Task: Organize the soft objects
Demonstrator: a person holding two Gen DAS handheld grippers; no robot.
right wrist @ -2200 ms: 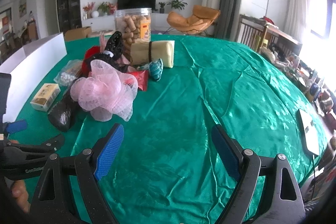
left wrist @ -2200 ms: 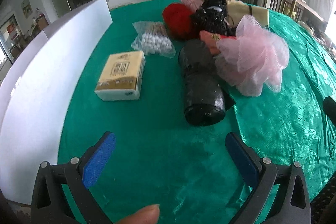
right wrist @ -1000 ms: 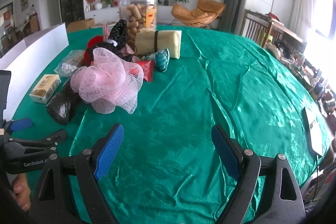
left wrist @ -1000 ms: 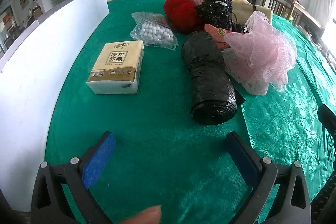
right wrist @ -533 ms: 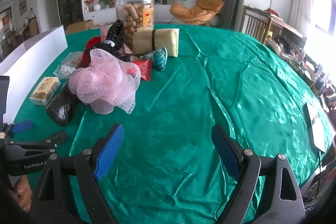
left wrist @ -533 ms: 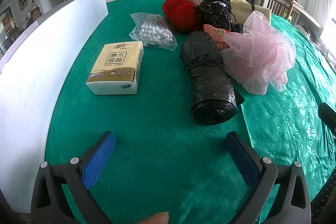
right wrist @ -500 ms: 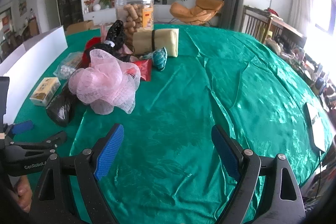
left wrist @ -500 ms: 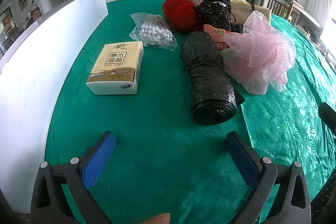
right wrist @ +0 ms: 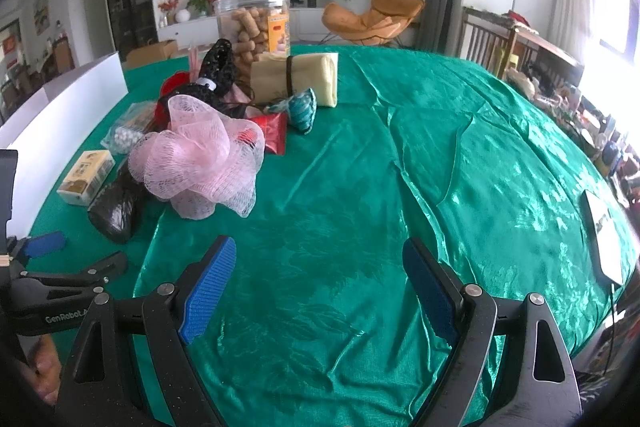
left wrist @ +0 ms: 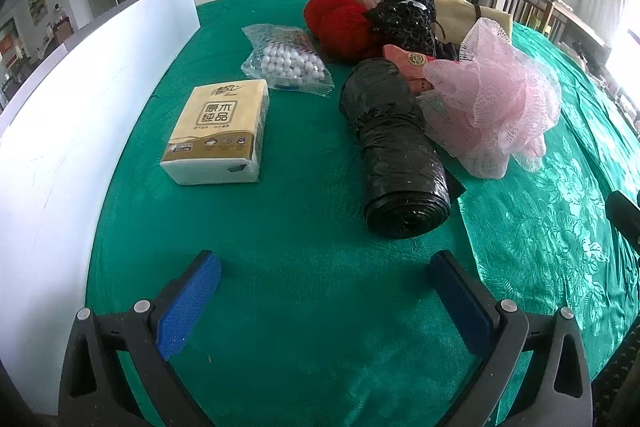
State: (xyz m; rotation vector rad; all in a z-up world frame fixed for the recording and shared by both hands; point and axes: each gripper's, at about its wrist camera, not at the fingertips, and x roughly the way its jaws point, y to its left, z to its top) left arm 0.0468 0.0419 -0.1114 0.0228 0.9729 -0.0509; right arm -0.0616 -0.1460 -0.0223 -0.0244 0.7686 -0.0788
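Note:
A heap of soft things lies on the green tablecloth [left wrist: 304, 291]. In the left wrist view I see a tissue pack [left wrist: 218, 133], a black roll of bags [left wrist: 394, 151], a pink mesh sponge [left wrist: 496, 99], a bag of white beads [left wrist: 286, 65], red yarn [left wrist: 340, 23] and a black sequin item [left wrist: 408, 13]. My left gripper [left wrist: 326, 301] is open and empty, short of the roll. My right gripper [right wrist: 320, 287] is open and empty over bare cloth, right of the sponge [right wrist: 200, 155]. The left gripper also shows in the right wrist view [right wrist: 70, 259].
A white board [left wrist: 76, 99] stands along the table's left side. A clear jar of biscuits [right wrist: 254, 27], a folded beige cloth [right wrist: 296, 77], a teal pouch [right wrist: 302, 109] and a red packet [right wrist: 274, 133] sit behind the heap. A white card [right wrist: 604, 231] lies at the far right.
The left gripper has edged slightly forward toward the heap. The right gripper has barely moved. Both stay open.

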